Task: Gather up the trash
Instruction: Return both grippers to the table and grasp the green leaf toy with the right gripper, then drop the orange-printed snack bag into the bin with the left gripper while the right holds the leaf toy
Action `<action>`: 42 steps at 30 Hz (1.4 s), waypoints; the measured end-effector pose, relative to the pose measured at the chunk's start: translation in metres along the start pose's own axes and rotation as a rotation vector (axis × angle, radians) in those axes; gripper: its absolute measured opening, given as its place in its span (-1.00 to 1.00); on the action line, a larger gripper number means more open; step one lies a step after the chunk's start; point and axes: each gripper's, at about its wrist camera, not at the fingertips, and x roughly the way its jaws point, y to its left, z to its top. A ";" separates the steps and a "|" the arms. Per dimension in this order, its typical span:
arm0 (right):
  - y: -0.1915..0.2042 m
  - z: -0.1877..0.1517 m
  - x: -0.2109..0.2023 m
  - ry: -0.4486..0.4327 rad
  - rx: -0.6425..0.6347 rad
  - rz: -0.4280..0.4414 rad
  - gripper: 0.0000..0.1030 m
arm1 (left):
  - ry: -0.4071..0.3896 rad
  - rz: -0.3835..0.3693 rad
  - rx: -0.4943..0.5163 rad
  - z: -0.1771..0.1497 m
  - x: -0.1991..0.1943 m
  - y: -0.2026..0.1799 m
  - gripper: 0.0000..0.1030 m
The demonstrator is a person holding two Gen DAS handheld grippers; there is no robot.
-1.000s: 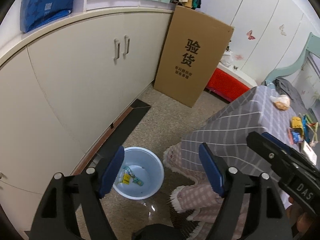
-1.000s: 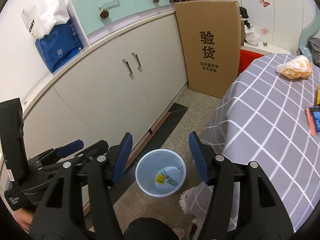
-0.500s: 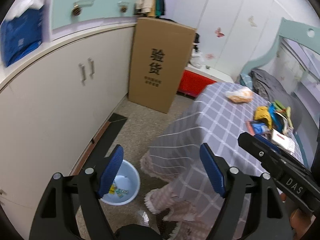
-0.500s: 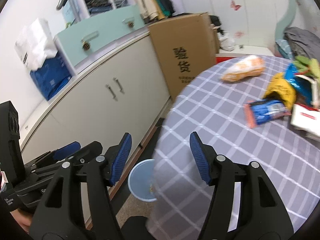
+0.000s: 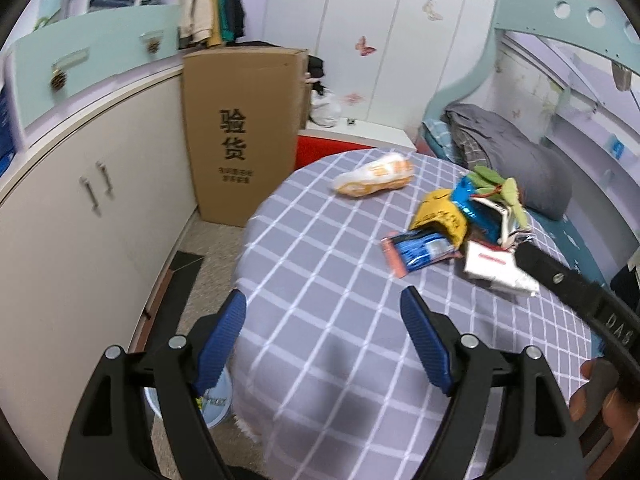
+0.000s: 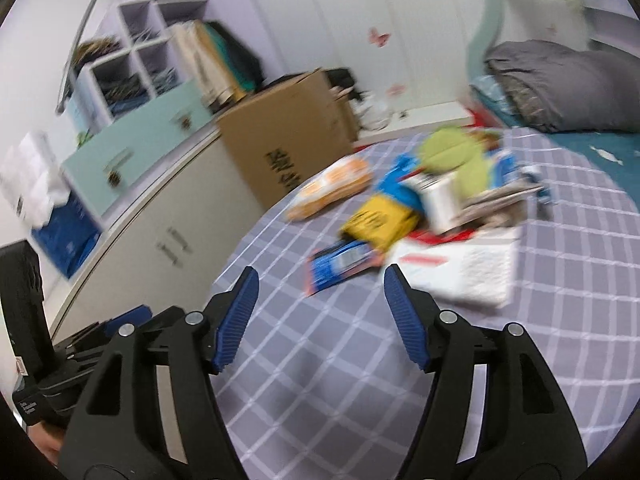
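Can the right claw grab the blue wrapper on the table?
Probably yes. The right claw is open and empty, pointing at the blue wrapper, which lies flat on the table just ahead. Only its far end is tucked under the yellow bag.

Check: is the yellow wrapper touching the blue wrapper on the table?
Touching. In the left wrist view the yellow wrapper lies over the top edge of the blue wrapper, with no tablecloth showing between them.
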 end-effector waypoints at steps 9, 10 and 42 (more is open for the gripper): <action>-0.058 0.048 0.005 -0.063 0.063 -0.106 0.53 | 0.000 -0.016 0.054 0.042 0.036 -0.039 0.51; -0.061 0.052 0.008 -0.065 0.068 -0.119 0.57 | -0.002 -0.022 0.056 0.048 0.040 -0.042 0.51; -0.077 0.106 0.075 -0.032 -0.063 -0.178 -0.76 | 0.065 -0.113 0.198 0.112 0.177 -0.057 -0.47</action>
